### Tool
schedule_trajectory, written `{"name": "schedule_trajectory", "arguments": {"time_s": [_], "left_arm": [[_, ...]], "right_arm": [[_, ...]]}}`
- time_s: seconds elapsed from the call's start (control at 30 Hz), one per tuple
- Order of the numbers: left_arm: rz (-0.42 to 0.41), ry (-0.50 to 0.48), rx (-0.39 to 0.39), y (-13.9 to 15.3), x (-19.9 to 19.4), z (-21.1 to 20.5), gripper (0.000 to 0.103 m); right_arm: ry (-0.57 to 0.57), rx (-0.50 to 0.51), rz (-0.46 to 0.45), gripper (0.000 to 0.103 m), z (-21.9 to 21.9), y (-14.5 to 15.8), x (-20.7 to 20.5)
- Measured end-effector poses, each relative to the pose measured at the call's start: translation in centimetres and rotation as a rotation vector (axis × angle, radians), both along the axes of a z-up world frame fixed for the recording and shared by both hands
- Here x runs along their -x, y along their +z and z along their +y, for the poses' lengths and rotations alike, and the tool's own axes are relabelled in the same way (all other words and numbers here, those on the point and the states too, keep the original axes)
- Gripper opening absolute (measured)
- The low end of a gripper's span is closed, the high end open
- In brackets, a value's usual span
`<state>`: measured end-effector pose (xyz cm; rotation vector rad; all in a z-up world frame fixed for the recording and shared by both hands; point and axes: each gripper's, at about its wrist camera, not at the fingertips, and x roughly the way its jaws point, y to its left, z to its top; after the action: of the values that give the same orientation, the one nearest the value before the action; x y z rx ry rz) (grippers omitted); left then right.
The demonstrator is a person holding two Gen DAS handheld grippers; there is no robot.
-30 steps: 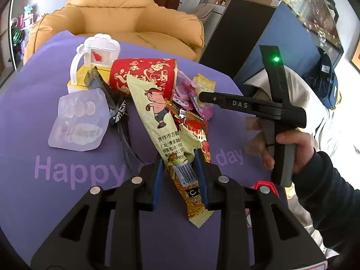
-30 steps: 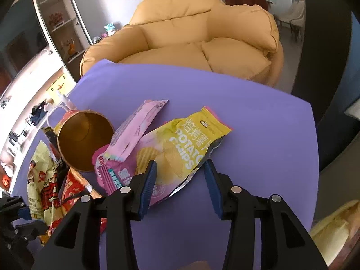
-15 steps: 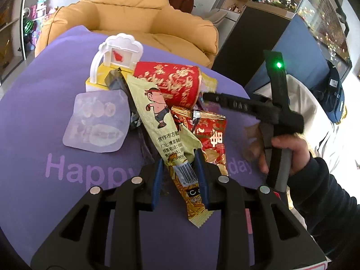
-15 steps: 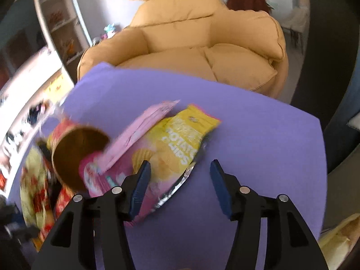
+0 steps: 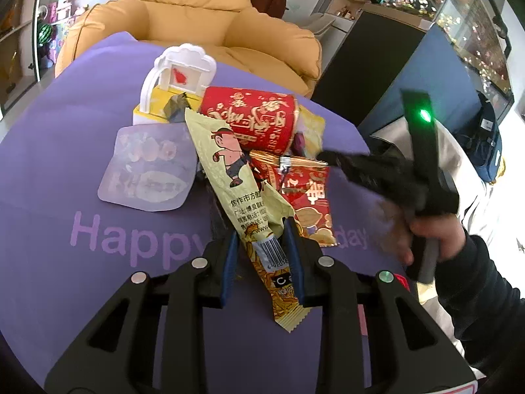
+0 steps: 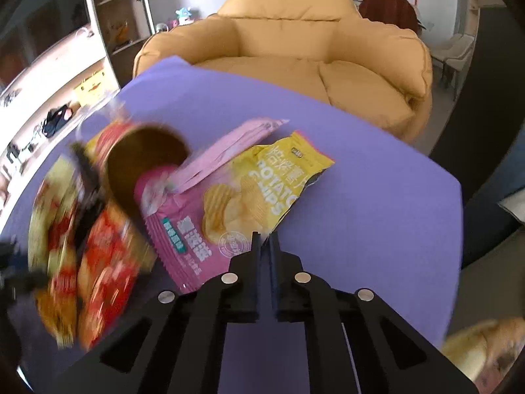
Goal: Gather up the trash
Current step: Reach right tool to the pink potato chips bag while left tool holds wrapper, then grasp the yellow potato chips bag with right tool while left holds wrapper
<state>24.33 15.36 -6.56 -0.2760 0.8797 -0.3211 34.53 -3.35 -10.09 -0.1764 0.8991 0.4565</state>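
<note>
Blur smears red wrappers [image 6: 98,262]; right claw [image 6: 265,246] pinches chip bag [image 6: 256,193], left claw [image 5: 261,246] wrapper [image 5: 236,177].

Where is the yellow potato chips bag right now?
In the right wrist view the potato chips bag lies mid-frame on the purple tablecloth, under a pink wrapper, right of the red cup, its near corner at the right gripper.

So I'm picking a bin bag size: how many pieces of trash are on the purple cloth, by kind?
snack wrappers: 4 (beige wrapper, red packet, potato chips bag, pink wrapper)
red paper cup: 1
clear pouch: 1
plastic box: 1
dark film scrap: 1
Total: 8
</note>
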Motion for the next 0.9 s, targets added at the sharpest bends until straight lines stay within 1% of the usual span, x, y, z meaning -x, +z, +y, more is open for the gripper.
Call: {"name": "schedule_trajectory", "arguments": {"time_s": [0.13,0.3,0.37,0.4,0.47,0.5,0.53,0.57,0.63,0.7,0.73,0.8,0.9], "left_arm": [[-0.016,-0.017,0.002,0.5,0.2,-0.3,0.026],[-0.037,-0.021,0.004,1.2,0.2,-0.7,0.026],[-0.042,-0.022,0.002,1.3,0.3,-0.7,0.026],[-0.043,-0.022,-0.001,1.4,0.3,-0.8,0.026],[-0.041,-0.022,-0.005,1.5,0.3,-0.9,0.026],[-0.036,-0.024,-0.006,1.4,0.3,-0.9,0.027],[-0.033,-0.024,-0.005,1.4,0.2,-0.9,0.026],[-0.029,-0.023,-0.004,1.3,0.2,-0.9,0.026],[-0.024,-0.022,-0.003,1.2,0.2,-0.8,0.026],[-0.018,-0.020,-0.004,1.1,0.2,-0.8,0.026],[-0.015,-0.020,-0.004,1.0,0.2,-0.8,0.026],[-0.005,-0.016,-0.002,0.7,0.0,-0.7,0.026],[0.004,-0.010,0.004,0.5,-0.3,-0.7,0.026]], "right_arm": [[-0.037,-0.027,-0.002,0.005,-3.1,1.3,2.9],[-0.081,-0.053,-0.028,0.005,-5.5,3.2,4.6],[-0.069,-0.069,-0.016,0.005,-5.9,3.3,4.9],[-0.060,-0.085,0.006,0.005,-6.0,3.1,4.8],[-0.081,-0.098,0.023,0.007,-6.3,2.7,4.4],[-0.088,-0.114,0.034,0.009,-6.4,2.4,4.1],[-0.102,-0.133,0.034,0.020,-6.6,2.1,3.8],[-0.118,-0.139,0.028,0.038,-6.8,1.9,3.6],[-0.174,-0.161,0.001,0.050,-7.4,1.5,3.3],[-0.207,-0.198,-0.007,0.051,-7.9,1.1,3.1],[-0.207,-0.206,0.014,0.051,-8.0,0.9,2.9],[-0.190,-0.208,0.062,0.051,-7.4,0.2,2.6],[-0.160,-0.195,0.058,0.051,-6.4,-0.3,2.3]]}}
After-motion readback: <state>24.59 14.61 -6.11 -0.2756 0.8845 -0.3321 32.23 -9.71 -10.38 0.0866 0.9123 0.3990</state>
